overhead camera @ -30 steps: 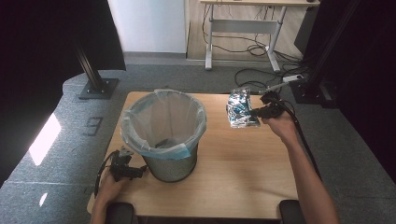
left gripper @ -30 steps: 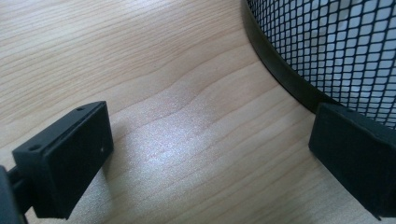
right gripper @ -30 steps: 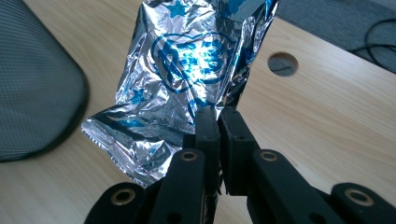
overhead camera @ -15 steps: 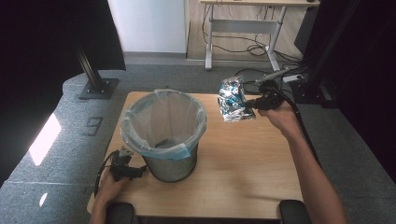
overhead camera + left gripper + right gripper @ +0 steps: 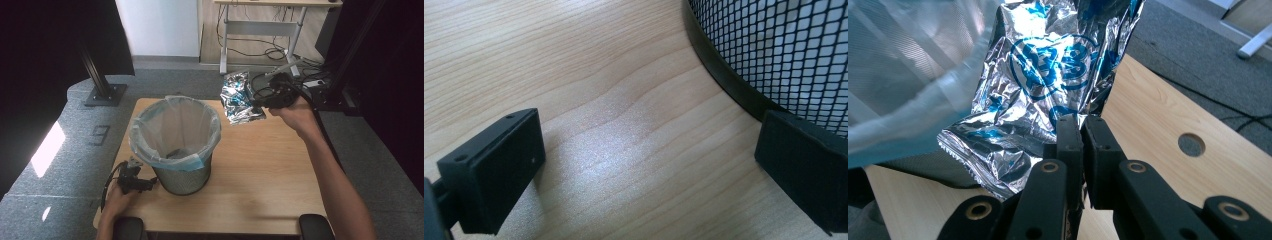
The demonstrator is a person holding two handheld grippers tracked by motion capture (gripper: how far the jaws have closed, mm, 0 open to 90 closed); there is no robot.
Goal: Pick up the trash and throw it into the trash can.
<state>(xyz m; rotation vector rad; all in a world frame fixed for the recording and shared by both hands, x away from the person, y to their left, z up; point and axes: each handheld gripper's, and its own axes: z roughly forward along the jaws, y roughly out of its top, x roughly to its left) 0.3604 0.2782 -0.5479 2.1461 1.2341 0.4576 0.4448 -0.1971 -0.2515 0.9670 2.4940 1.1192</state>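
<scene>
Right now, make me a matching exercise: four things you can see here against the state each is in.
1. foil bag
2. waste bin
3. left gripper
4. right gripper

a. lined with a clear bag
b. fingers apart, low on the table beside the bin's base
c. crumpled, held above the table
d. fingers shut on the bag's edge

Pairs: 1-c, 2-a, 3-b, 4-d

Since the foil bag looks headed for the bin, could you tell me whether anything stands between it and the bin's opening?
Nothing visible does. The right tongs are shut on the foil bag, held in the air to the right of the lined mesh bin. The bin's top is open. The left tongs rest open on the table by the bin's base.
</scene>
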